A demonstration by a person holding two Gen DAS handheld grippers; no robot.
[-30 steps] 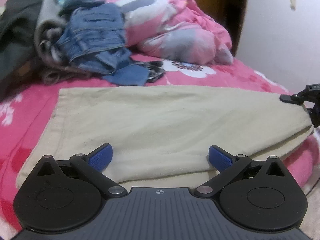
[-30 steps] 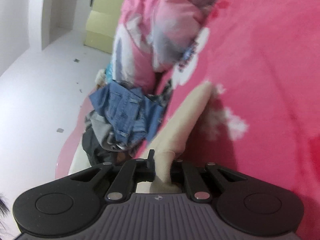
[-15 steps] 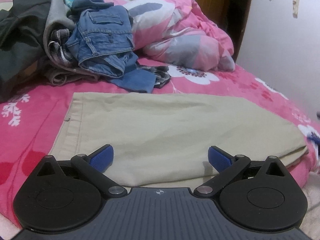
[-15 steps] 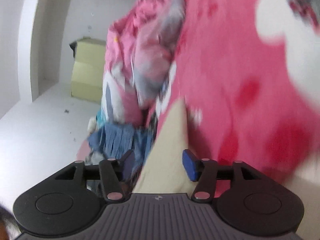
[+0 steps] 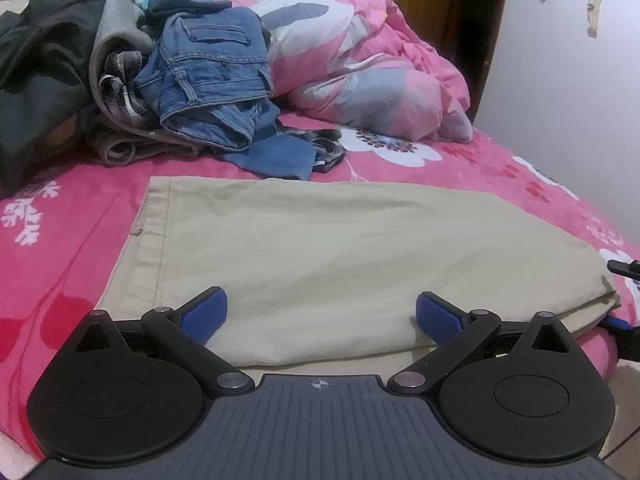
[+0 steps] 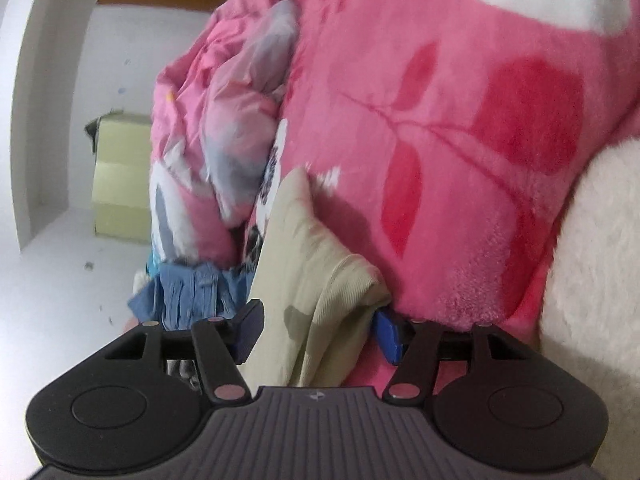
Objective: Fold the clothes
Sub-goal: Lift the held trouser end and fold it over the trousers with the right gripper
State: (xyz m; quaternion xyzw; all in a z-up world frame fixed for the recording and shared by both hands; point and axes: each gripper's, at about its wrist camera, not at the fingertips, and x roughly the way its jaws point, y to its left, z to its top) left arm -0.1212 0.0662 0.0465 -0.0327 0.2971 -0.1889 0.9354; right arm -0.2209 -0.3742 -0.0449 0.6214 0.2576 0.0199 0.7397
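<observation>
lying flat on the pink blanket (image 5: 72,240), the khaki trousers (image 5: 320,248) were doubled over, one layer on another along the near edge, with the waistband to the left and the hem end to the right. they lay at the front of the bed, probably so both tools could reach them from the person's side.

the left gripper (image 5: 319,318) hovered low over the near edge with its blue pads spread wide and nothing between them, released. it sat square to the long side, likely placed to steady or take that edge.

the right gripper (image 6: 318,334) was turned on its side at the hem end, its pads apart with the doubled cloth between them; the hem (image 6: 344,292) bunched in the gap. neither pad pressed the fabric, so it was let go, not clenched. that sideways approach suited taking both layers at once.

behind, jeans (image 5: 208,76) and dark clothes (image 5: 44,52) sat heaped, clear of the working space, beside a crumpled duvet (image 5: 372,76).

such a scene fitted either a hem just set down or one about to be lifted for another fold.
</observation>
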